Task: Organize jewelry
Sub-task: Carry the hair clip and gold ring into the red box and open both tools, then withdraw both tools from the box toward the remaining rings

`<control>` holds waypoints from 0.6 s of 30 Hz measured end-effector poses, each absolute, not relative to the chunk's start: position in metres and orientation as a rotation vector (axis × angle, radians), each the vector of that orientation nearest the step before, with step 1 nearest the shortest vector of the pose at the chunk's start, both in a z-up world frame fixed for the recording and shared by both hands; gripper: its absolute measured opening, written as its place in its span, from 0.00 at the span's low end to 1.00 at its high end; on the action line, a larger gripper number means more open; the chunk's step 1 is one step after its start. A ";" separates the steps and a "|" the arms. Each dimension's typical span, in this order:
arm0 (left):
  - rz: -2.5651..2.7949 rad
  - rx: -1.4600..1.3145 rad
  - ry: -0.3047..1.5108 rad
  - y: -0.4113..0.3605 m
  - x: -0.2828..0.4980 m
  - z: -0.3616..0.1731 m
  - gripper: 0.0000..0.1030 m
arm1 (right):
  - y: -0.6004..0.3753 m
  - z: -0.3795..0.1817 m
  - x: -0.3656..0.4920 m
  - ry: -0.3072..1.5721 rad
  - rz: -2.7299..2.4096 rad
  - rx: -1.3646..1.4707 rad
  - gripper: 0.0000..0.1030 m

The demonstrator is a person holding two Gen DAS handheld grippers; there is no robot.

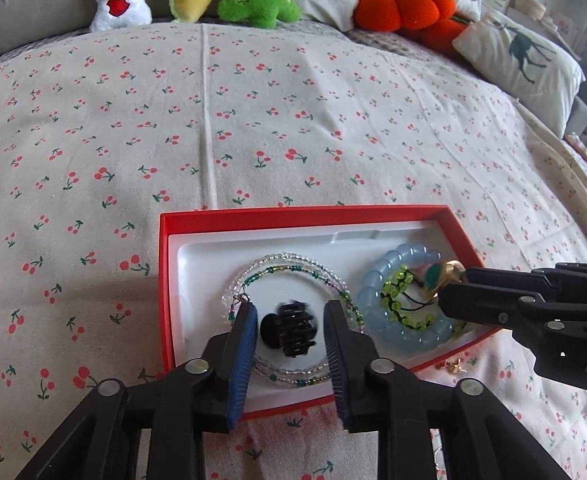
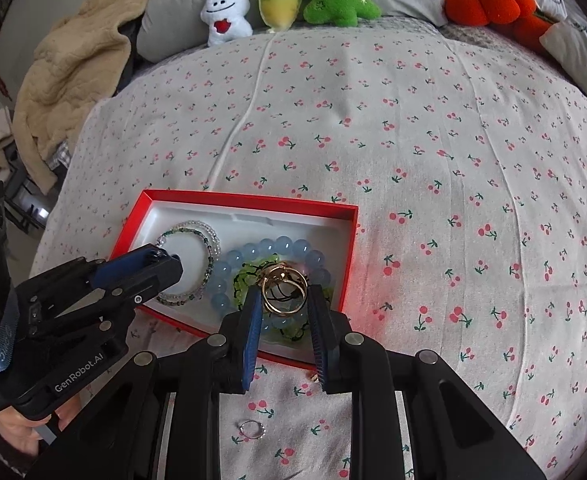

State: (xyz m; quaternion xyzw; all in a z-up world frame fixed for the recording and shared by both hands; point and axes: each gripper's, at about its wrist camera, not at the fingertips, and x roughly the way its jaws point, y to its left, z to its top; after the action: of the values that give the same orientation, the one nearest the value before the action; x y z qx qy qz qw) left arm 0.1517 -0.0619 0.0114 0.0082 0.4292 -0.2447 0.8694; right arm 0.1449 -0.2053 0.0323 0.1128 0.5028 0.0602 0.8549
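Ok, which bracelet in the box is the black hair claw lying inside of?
The thin clear-and-green seed-bead bracelet at the box's left end rings the black hair claw. The chunky pale-blue bead bracelet circles a green one instead.

The left gripper point(image 1: 289, 320) reaches in from the near left, its blue-padded fingers point(image 1: 242, 354) spread apart, nothing pinched between them. The right gripper point(image 2: 284, 294) comes in from the near right, its fingers closed against a gold ring. A bare hand point(image 2: 21, 428) grips the left handle.
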 end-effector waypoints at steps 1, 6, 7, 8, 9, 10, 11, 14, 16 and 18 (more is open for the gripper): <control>-0.513 0.016 0.895 -0.061 0.150 0.013 0.35 | -0.206 0.033 0.144 1.058 0.130 0.243 0.25; -0.520 0.005 0.875 -0.054 0.132 0.026 0.40 | -0.210 0.043 0.136 1.044 0.131 0.255 0.27; -0.517 0.006 0.869 -0.052 0.127 0.029 0.44 | -0.211 0.045 0.133 1.038 0.128 0.259 0.29; -0.512 0.004 0.865 -0.048 0.122 0.031 0.48 | -0.212 0.048 0.130 1.033 0.123 0.265 0.31; -0.504 -0.002 0.865 -0.044 0.117 0.033 0.51 | -0.213 0.050 0.128 1.030 0.118 0.269 0.33; -0.494 -0.011 0.871 -0.040 0.113 0.033 0.56 | -0.214 0.051 0.125 1.029 0.110 0.269 0.35; -0.484 -0.022 0.885 -0.036 0.110 0.033 0.58 | -0.214 0.052 0.123 1.032 0.101 0.267 0.36; -0.472 -0.054 0.935 -0.026 0.106 0.030 0.62 | -0.210 0.053 0.115 1.053 0.089 0.262 0.38; -0.458 -0.059 0.953 -0.020 0.101 0.027 0.65 | -0.207 0.052 0.108 1.071 0.085 0.267 0.39; -0.443 -0.055 0.965 -0.015 0.096 0.025 0.69 | -0.203 0.051 0.101 1.086 0.085 0.270 0.42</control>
State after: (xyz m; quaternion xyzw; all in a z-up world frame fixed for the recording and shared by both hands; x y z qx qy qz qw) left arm 0.0962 -0.0154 0.0249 -0.0260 0.4601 -0.2114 0.8619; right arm 0.1014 -0.2034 0.0510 0.1278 0.5149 0.0402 0.8467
